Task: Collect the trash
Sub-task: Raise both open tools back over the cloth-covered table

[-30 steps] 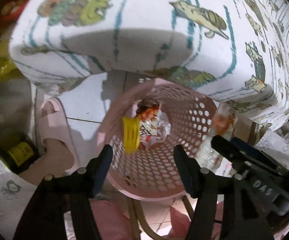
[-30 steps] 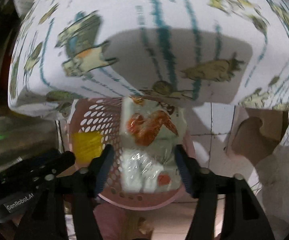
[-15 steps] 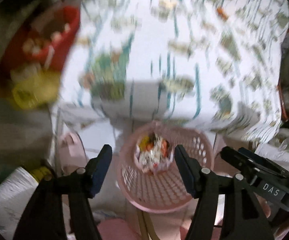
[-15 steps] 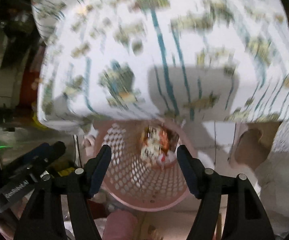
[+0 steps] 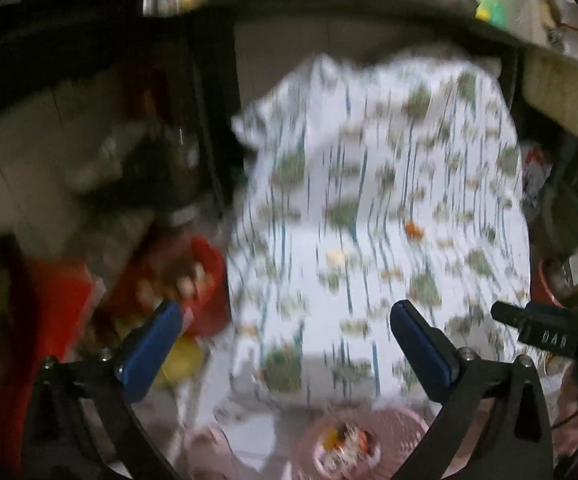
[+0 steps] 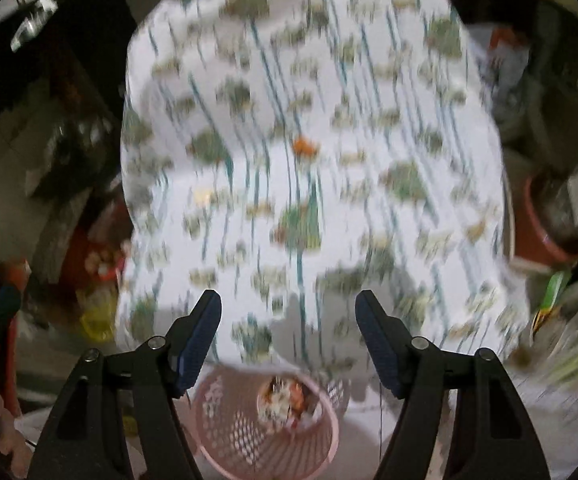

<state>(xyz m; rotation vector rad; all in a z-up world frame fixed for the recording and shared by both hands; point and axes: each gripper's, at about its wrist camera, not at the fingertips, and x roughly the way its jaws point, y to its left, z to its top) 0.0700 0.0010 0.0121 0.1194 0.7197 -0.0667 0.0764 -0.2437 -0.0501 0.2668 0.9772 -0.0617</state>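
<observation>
Left gripper: black arms, blue pads, silver screws. Right gripper: the same build; white "DAS" lettering on its body.

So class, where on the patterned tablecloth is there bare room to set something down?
Most of the tablecloth lies bare; only a small orange scrap toward the far end and a pale scrap by the left edge sit on it. The floor on both sides is crowded.

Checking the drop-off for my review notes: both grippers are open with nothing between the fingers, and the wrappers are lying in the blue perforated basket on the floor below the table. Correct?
One detail is off: the basket is pink, not blue, as the right wrist view shows. The rest holds: the wrappers lie inside it on the floor below the table, and the left gripper and right gripper are both open with nothing between the fingers.
</observation>
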